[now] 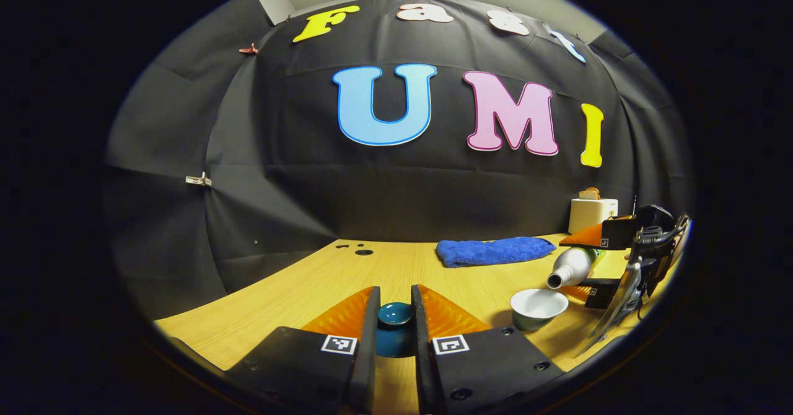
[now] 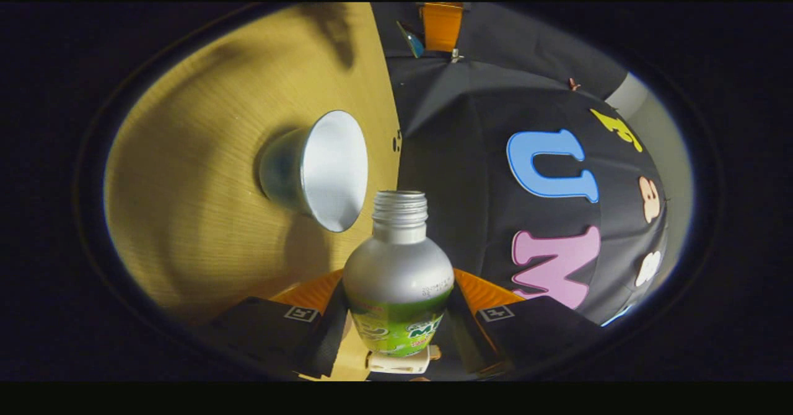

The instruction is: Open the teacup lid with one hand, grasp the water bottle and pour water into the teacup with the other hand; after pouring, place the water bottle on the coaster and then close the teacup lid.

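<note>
Bottom centre of the right gripper view, my right gripper [image 2: 396,325] clamps the water bottle [image 2: 398,279] at its label, tipped over, mouth beside the open teacup [image 2: 322,170]. Smooth metal, probably slippery, so I'm gripping mid-body. Lower centre of the left gripper view, my left gripper [image 1: 394,328] pinches the small teal lid [image 1: 395,316].

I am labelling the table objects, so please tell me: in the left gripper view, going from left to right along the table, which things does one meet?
teacup lid held between the left gripper fingers → blue towel → open teacup → tilted water bottle → right gripper holding it
</note>
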A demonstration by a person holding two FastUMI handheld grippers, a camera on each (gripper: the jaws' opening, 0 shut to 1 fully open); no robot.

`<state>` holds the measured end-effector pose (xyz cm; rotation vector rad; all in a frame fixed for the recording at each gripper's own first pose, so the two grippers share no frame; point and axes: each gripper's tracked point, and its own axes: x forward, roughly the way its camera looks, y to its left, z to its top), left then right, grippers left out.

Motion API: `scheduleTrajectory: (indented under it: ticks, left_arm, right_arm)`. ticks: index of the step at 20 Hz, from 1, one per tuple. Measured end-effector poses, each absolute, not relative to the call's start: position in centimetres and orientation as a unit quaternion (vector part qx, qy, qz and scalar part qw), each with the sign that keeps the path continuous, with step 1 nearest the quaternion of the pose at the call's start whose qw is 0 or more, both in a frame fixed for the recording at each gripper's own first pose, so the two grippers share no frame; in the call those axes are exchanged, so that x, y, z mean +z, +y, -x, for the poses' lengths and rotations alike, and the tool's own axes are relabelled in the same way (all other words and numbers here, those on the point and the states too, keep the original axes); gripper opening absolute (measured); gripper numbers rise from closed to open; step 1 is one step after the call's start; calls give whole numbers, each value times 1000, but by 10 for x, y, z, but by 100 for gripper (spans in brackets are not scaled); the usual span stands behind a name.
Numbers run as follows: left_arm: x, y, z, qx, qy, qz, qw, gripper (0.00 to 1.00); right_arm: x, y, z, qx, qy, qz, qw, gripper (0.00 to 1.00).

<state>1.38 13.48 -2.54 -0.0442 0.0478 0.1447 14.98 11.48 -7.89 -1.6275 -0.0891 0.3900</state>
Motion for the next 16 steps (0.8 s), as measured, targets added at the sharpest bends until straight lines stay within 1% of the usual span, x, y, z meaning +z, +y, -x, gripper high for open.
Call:
scheduleTrajectory:
  ticks: [5,6,7,10,16]
  left_arm:
    - [-27,133,-13,67,27,28,997,30]
    - [-27,133,-11,67,28,29,997,30]
    - [-27,134,-11,67,30,29,997,30]
    - [-25,134,-7,67,29,30,997,30]
    - [-24,134,-3,70,32,31,997,30]
  right_arm:
    - [-82,122,-151,182,-53,736,650,78]
    - [-82,122,-150,181,-57,742,643,80]
    - [-81,125,-149,181,-63,749,634,78]
    - [-80,128,-150,179,-79,766,612,78]
    - [-77,126,-154,168,-93,786,588,78]
